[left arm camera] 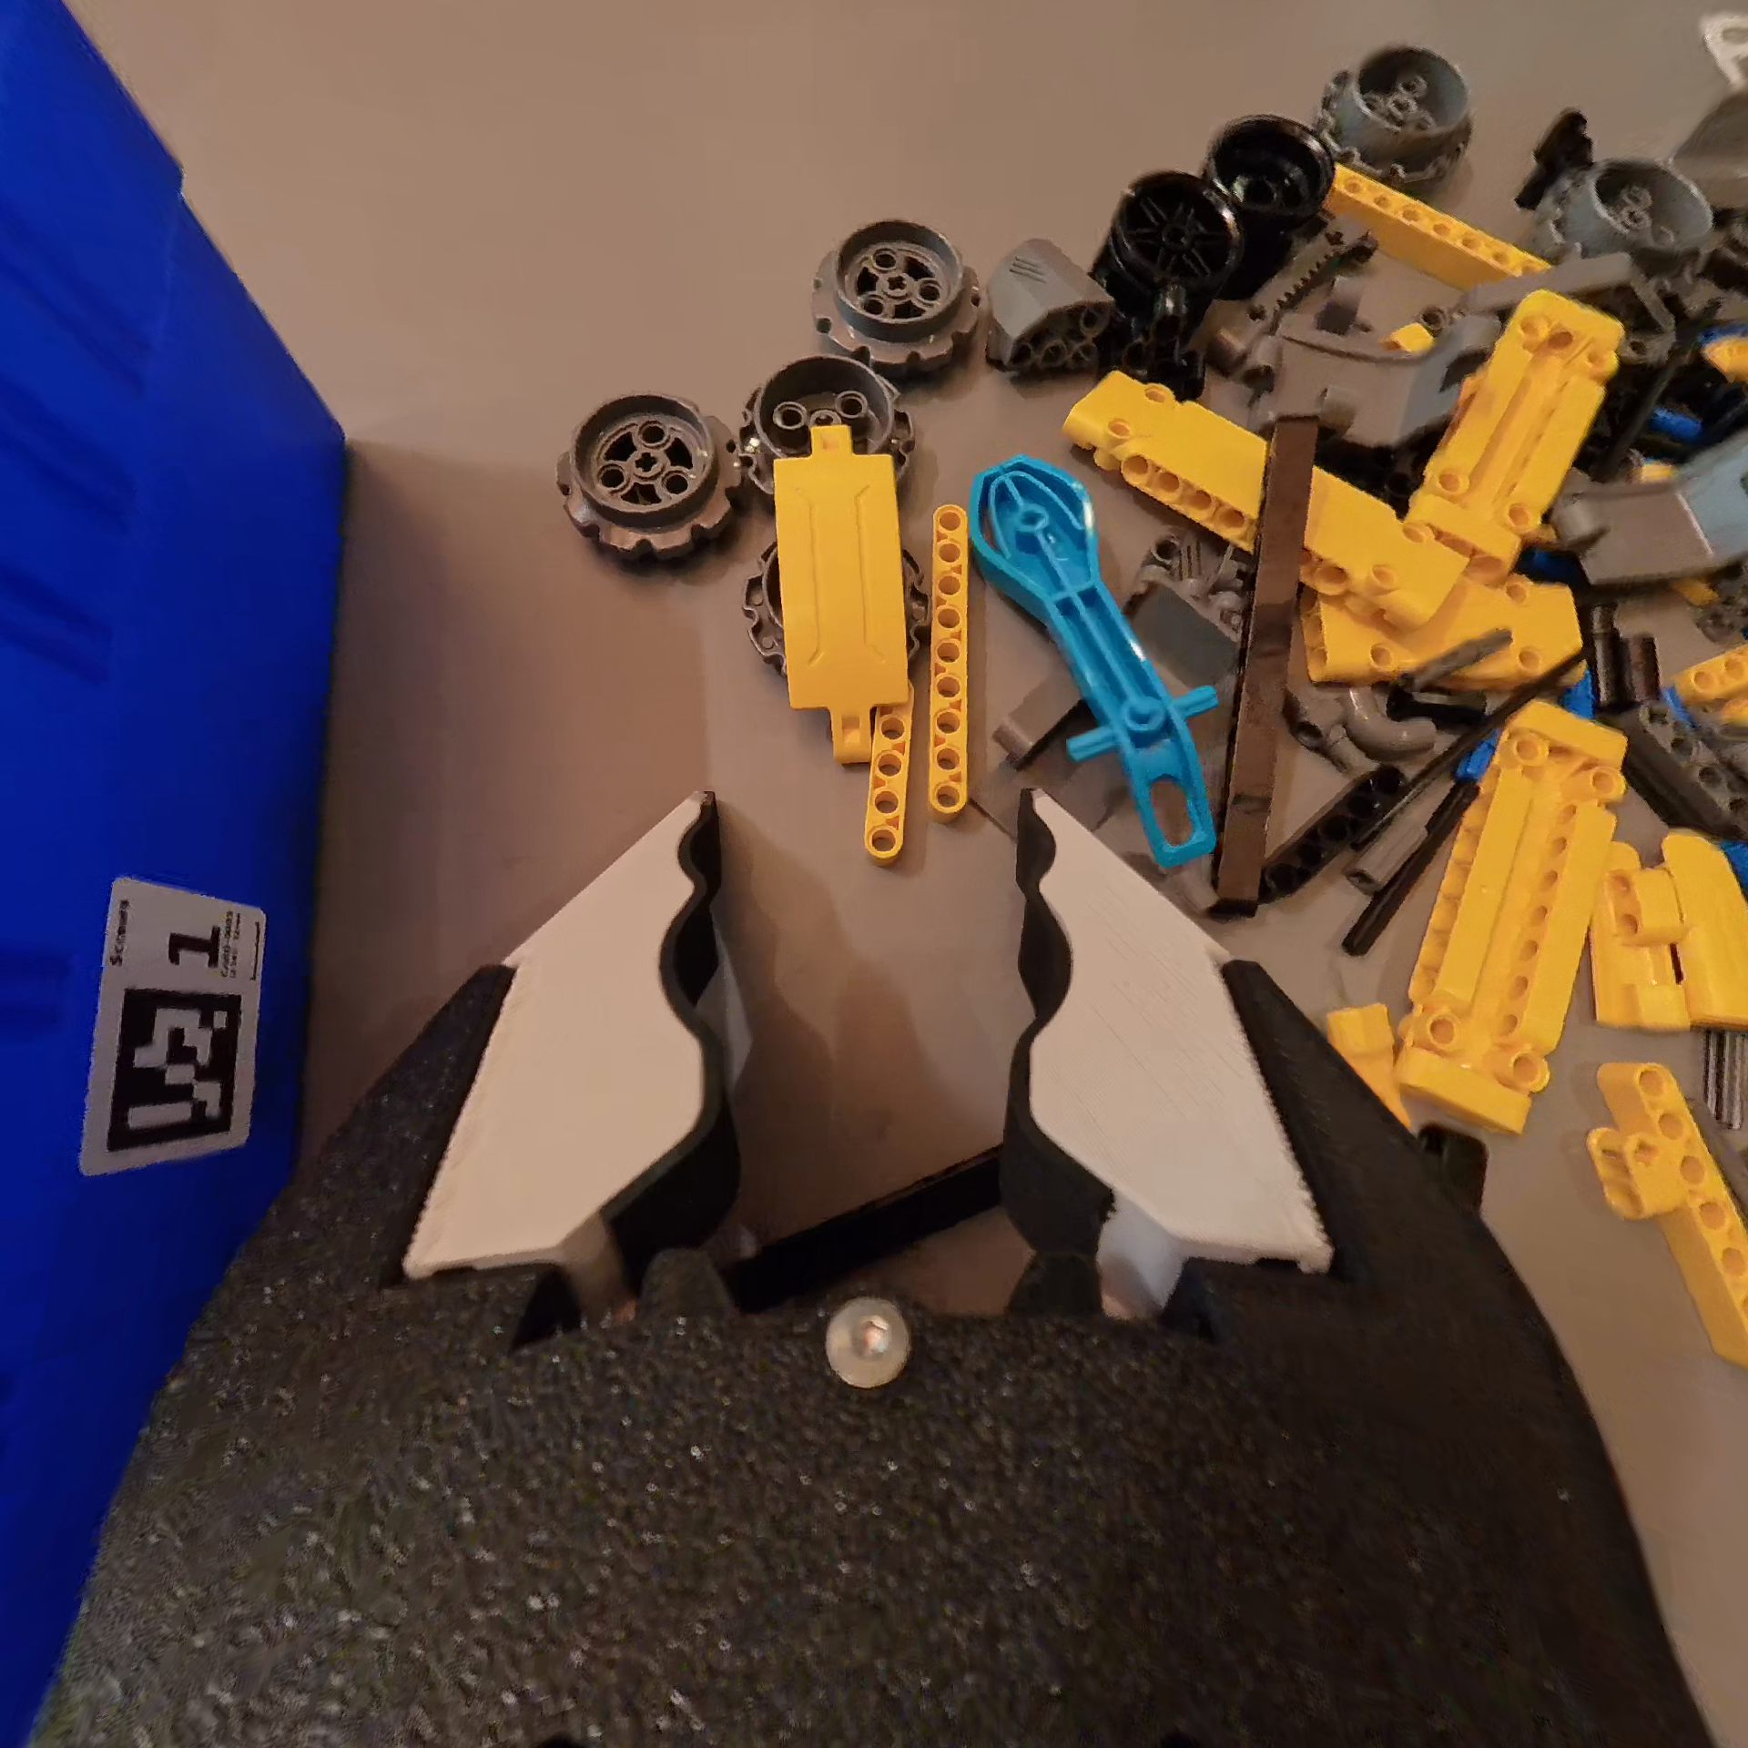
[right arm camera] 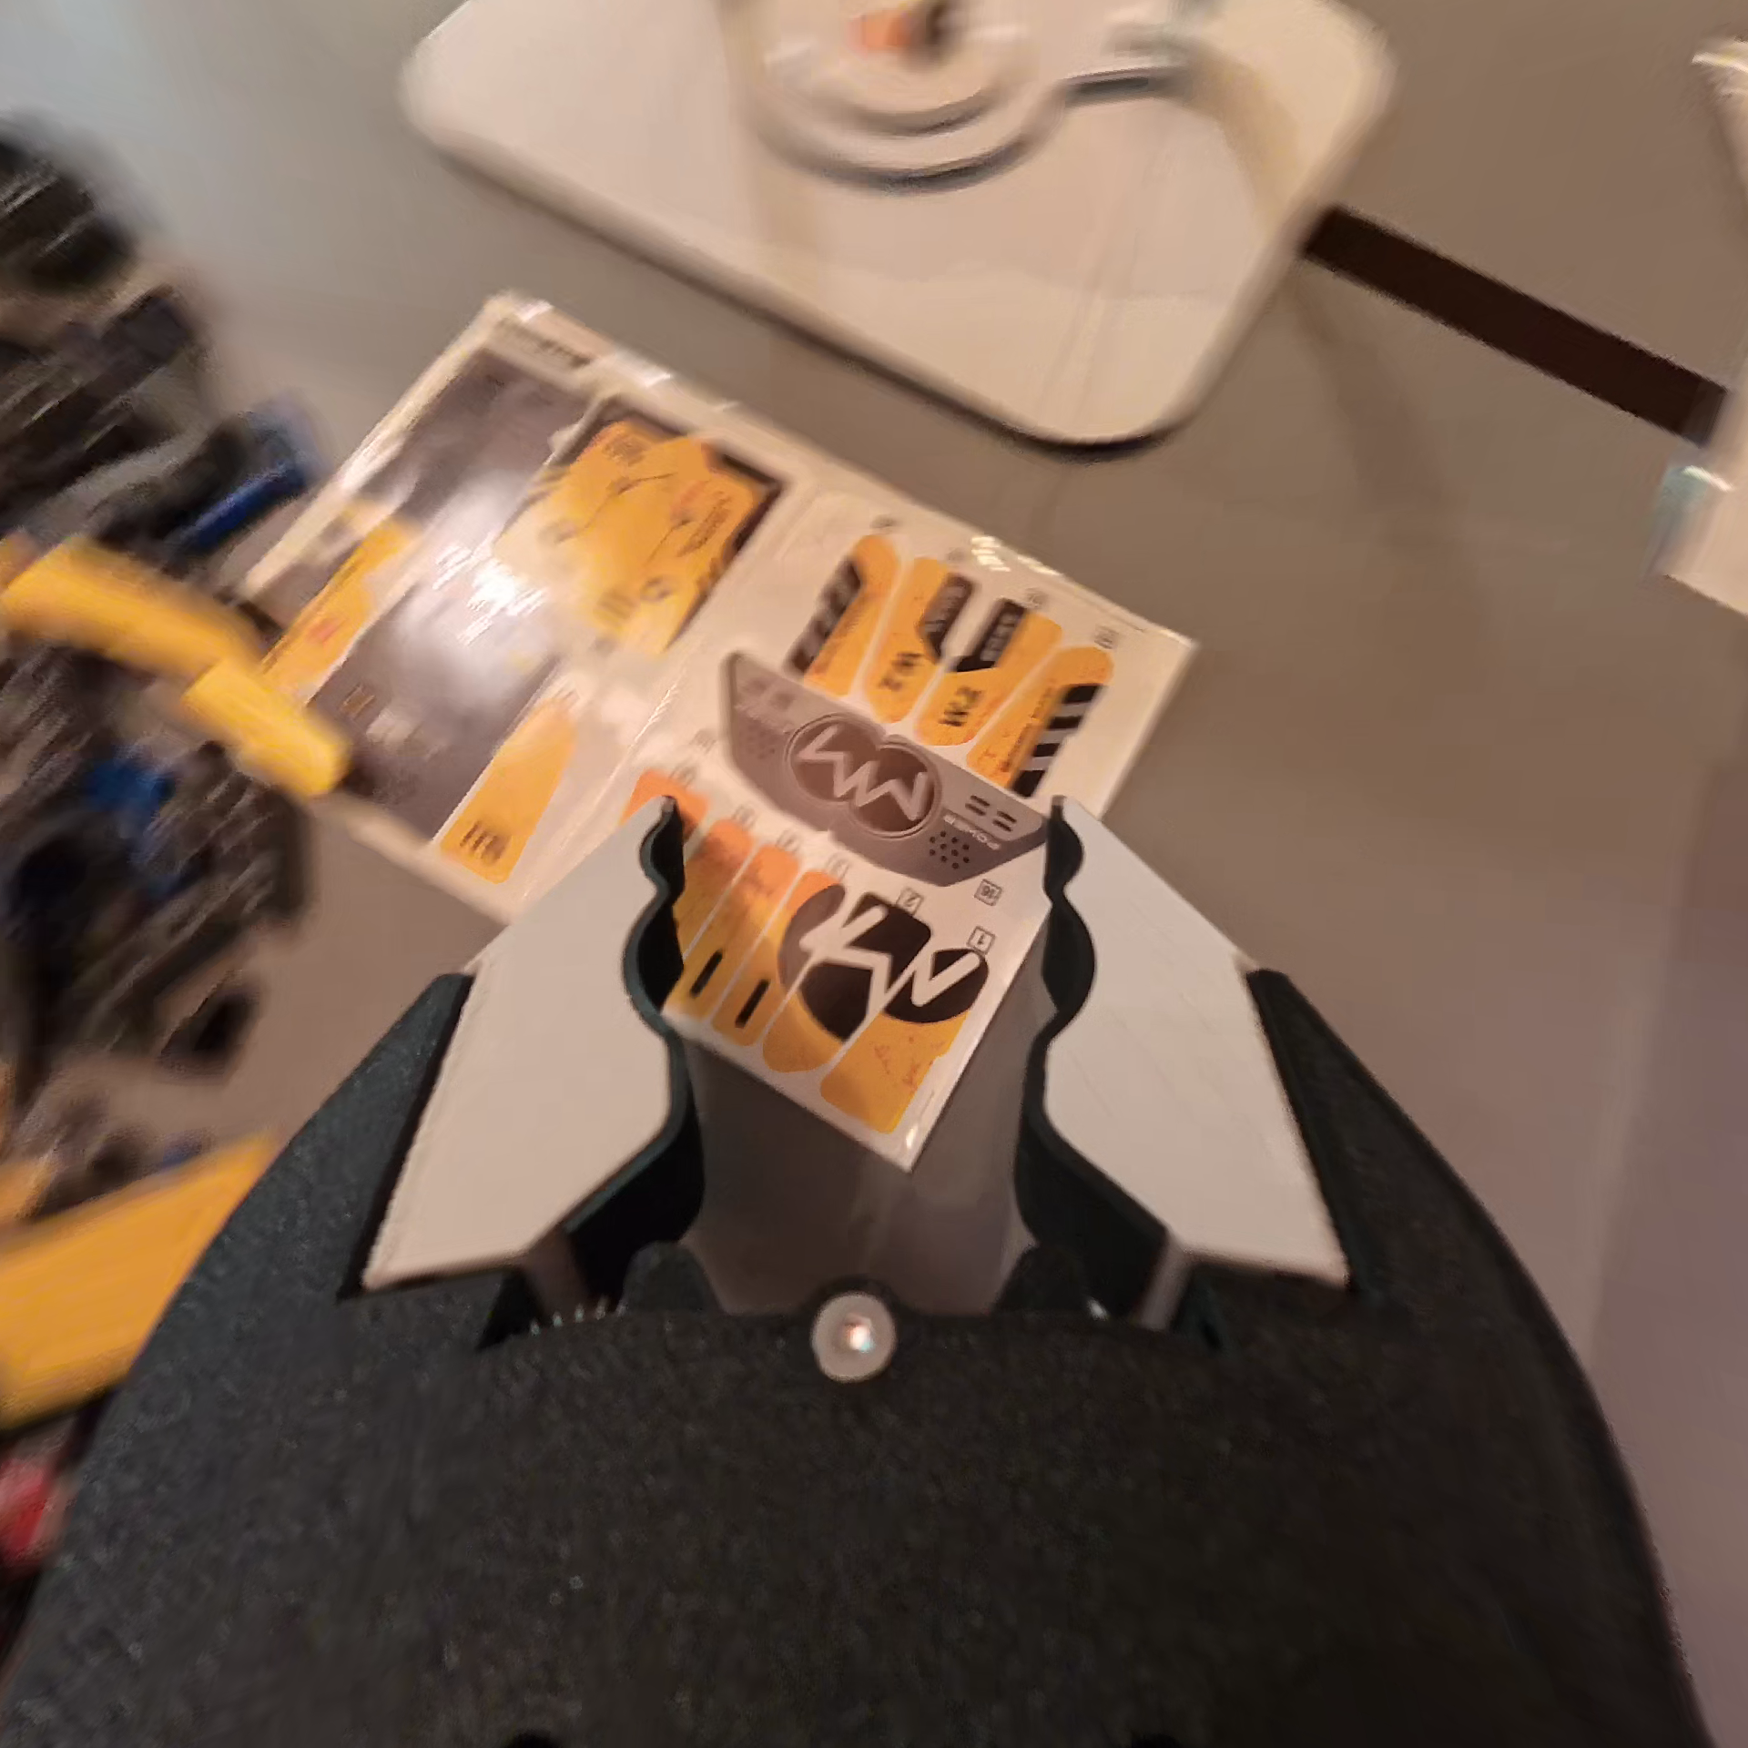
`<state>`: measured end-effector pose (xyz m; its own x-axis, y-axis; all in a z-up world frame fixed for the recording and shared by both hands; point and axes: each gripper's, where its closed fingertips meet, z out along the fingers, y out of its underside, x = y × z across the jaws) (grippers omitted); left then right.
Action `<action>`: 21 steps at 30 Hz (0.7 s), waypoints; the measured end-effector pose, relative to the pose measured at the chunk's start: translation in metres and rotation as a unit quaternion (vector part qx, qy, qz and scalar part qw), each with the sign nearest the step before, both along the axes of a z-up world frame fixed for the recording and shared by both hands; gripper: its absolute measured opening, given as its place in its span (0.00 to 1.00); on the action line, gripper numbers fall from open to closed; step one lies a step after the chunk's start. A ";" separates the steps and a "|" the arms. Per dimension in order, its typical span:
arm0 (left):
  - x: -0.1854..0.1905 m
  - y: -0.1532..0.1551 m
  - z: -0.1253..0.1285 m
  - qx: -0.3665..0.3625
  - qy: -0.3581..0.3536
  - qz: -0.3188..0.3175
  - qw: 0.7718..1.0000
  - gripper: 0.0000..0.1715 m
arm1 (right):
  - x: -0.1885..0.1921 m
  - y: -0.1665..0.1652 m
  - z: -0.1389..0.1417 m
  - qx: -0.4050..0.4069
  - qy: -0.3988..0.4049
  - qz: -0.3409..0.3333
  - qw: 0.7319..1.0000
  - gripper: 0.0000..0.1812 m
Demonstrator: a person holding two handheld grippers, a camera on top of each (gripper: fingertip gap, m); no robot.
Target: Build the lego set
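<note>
Left wrist view shows the left gripper [left arm camera: 865,813] spread wide and empty above the grey table [left arm camera: 530,284], just short of two yellow perforated beams [left arm camera: 932,700] and a blue wrench-shaped tool [left arm camera: 1088,643], beside a blue bin [left arm camera: 142,568]. Right gripper [right arm camera: 861,823], also agape and empty, hovers over a sticker sheet [right arm camera: 719,681] near a white tray [right arm camera: 946,227].

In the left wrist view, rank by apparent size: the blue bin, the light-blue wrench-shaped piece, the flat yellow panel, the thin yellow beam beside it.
1. blue bin
2. light-blue wrench-shaped piece and flat yellow panel: too alike to rank
3. thin yellow beam
</note>
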<state>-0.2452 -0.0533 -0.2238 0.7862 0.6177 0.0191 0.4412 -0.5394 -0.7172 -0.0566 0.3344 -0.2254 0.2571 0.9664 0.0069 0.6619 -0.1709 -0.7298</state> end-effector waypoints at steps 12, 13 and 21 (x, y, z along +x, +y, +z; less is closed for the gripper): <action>0.005 -0.025 0.088 -0.054 0.208 -0.002 0.977 0.37 | 0.069 -0.112 0.131 0.105 0.210 0.104 0.967 0.43; 0.021 -0.013 0.093 -0.036 0.209 -0.035 0.977 0.36 | 0.074 -0.124 0.130 0.089 0.219 0.116 0.965 0.42; 0.176 0.090 0.092 0.154 0.101 -0.285 0.941 0.36 | 0.108 -0.174 0.116 0.029 0.249 0.197 0.948 0.42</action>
<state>-0.0692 0.0364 -0.1319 0.9947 0.0846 -0.0579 -0.0194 -0.4000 -0.9163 0.0516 0.1601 -0.1089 -0.1390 0.9896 0.0367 0.2368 0.0692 -0.9691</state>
